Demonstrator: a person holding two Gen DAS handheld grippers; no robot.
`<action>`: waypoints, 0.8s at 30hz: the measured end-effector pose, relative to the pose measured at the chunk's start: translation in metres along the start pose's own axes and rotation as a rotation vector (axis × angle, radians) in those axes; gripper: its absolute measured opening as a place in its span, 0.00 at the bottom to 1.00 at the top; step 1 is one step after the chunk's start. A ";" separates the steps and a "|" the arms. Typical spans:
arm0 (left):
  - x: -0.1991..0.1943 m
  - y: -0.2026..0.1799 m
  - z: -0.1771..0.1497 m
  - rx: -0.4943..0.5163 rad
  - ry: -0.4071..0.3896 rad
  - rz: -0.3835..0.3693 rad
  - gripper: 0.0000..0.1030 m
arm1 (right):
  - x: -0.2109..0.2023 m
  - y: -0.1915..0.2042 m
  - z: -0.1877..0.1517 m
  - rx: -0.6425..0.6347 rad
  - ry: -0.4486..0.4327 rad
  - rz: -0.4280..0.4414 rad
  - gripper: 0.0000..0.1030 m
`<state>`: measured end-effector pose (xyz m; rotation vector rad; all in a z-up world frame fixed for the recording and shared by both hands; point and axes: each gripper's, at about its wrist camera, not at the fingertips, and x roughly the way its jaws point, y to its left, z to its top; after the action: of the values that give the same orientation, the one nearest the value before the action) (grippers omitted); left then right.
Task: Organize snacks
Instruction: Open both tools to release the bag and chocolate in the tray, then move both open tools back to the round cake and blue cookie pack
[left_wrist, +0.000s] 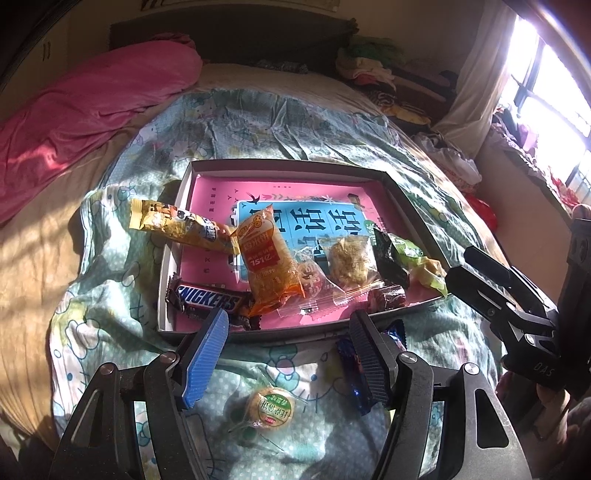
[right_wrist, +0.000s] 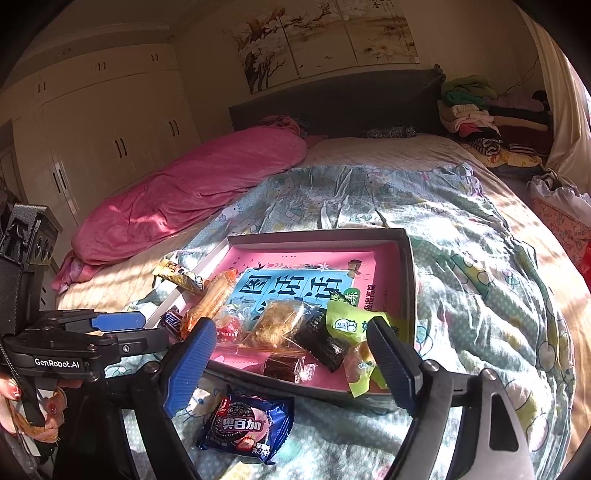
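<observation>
A shallow box (left_wrist: 288, 164) (right_wrist: 314, 234) with a pink book inside lies on the patterned quilt. It holds an orange packet (left_wrist: 267, 264) (right_wrist: 210, 299), a Snickers bar (left_wrist: 208, 298) (right_wrist: 171, 321), a crumbly cake in clear wrap (left_wrist: 349, 260) (right_wrist: 277, 321), a black packet (right_wrist: 321, 339), a brown sweet (right_wrist: 280, 365) and a green milk-candy packet (right_wrist: 351, 325). A yellow bar (left_wrist: 177, 225) (right_wrist: 181, 275) rests across the left rim. My left gripper (left_wrist: 290, 317) (right_wrist: 118, 326) hangs open over the near rim, above a round wrapped biscuit (left_wrist: 271, 408). My right gripper (right_wrist: 290, 326) (left_wrist: 498, 295) is open. A blue cookie packet (right_wrist: 245, 424) (left_wrist: 351, 369) lies below it.
A rolled pink duvet (left_wrist: 92, 107) (right_wrist: 184, 192) lies along the bed's left side. Folded clothes (right_wrist: 476, 110) pile up at the headboard's right. White wardrobes (right_wrist: 92, 122) stand to the left, and a bright window (left_wrist: 546, 85) to the right. A hand (right_wrist: 14, 391) holds the left gripper's handle.
</observation>
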<state>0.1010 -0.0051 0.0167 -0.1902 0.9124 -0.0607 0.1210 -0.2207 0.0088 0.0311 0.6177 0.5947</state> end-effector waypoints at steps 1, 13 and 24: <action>0.000 0.000 -0.001 0.001 0.003 0.001 0.68 | -0.001 0.001 0.000 -0.002 -0.002 0.001 0.82; -0.011 0.008 -0.005 -0.002 -0.002 0.014 0.68 | -0.013 0.013 -0.008 -0.032 -0.006 0.011 0.88; -0.013 0.018 -0.016 0.011 0.014 0.050 0.68 | -0.010 0.023 -0.019 -0.027 0.054 0.034 0.90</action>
<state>0.0797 0.0123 0.0141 -0.1562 0.9302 -0.0206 0.0916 -0.2093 0.0028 0.0004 0.6622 0.6378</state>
